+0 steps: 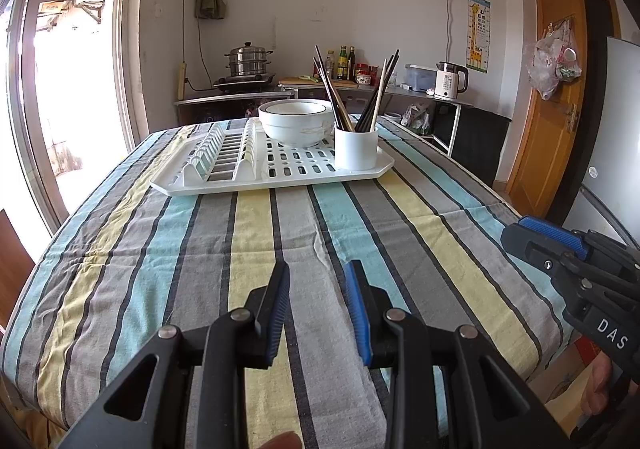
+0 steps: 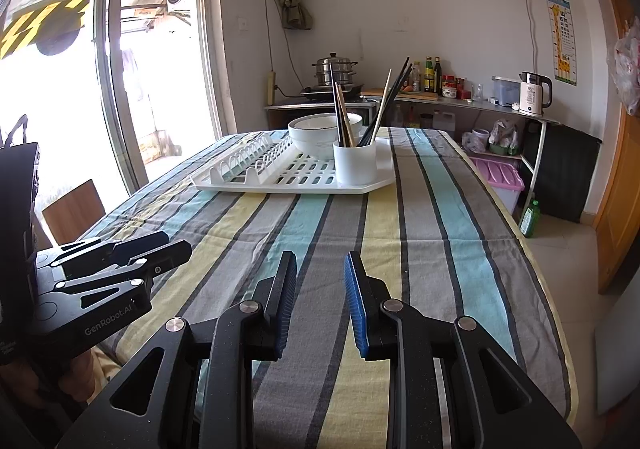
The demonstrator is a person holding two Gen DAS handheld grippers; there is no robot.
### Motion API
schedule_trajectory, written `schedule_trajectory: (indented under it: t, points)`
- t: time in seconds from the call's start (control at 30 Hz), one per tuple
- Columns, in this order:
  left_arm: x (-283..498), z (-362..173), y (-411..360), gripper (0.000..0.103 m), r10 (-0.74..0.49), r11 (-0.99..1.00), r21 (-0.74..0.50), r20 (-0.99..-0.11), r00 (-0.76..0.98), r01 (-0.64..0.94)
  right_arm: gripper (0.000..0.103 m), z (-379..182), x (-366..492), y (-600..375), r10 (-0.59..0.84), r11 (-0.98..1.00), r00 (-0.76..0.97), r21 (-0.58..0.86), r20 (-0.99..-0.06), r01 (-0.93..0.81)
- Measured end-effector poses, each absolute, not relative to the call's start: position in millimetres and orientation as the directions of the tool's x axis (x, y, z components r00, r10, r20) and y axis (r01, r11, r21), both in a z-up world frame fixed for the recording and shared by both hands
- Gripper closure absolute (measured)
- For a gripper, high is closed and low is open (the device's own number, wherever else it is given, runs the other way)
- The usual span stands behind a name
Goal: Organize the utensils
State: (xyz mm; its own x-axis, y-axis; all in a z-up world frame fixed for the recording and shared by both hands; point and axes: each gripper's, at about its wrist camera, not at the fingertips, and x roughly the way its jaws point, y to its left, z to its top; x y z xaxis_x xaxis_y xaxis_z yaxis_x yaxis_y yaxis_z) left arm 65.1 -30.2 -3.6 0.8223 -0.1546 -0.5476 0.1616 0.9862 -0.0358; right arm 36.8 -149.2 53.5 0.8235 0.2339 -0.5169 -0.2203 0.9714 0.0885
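A white dish rack tray [image 1: 224, 185] [image 2: 360, 188] lies at the far end of the striped table. On it stand stacked white bowls [image 1: 298, 123] [image 2: 320, 135] and a white cup [image 1: 355, 149] [image 2: 355, 163] holding several dark and pale chopsticks [image 1: 380, 89] [image 2: 386, 105]. My left gripper [image 1: 316, 273] is open and empty, low over the near tablecloth; it also shows at the left of the right wrist view [image 2: 176, 241]. My right gripper [image 2: 320, 263] is open and empty beside it; it also shows in the left wrist view [image 1: 516, 229].
The striped tablecloth [image 1: 256, 249] [image 2: 420, 229] covers the table. Behind stands a counter with a steamer pot [image 1: 248, 59], bottles [image 2: 432, 75] and a kettle [image 2: 534, 93]. A glass sliding door is at left, a wooden door [image 1: 556, 89] at right.
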Motion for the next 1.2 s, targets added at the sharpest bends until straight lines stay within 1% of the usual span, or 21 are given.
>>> schedule_trajectory:
  t: [1.2]
  points:
    - [63.6,-6.4,-31.9,0.072,-0.157,0.986,-0.040,-0.549,0.821,0.163,0.077,52.0,36.3,-147.2,0.239,0.970,0.818,0.083,-0.522,-0.230]
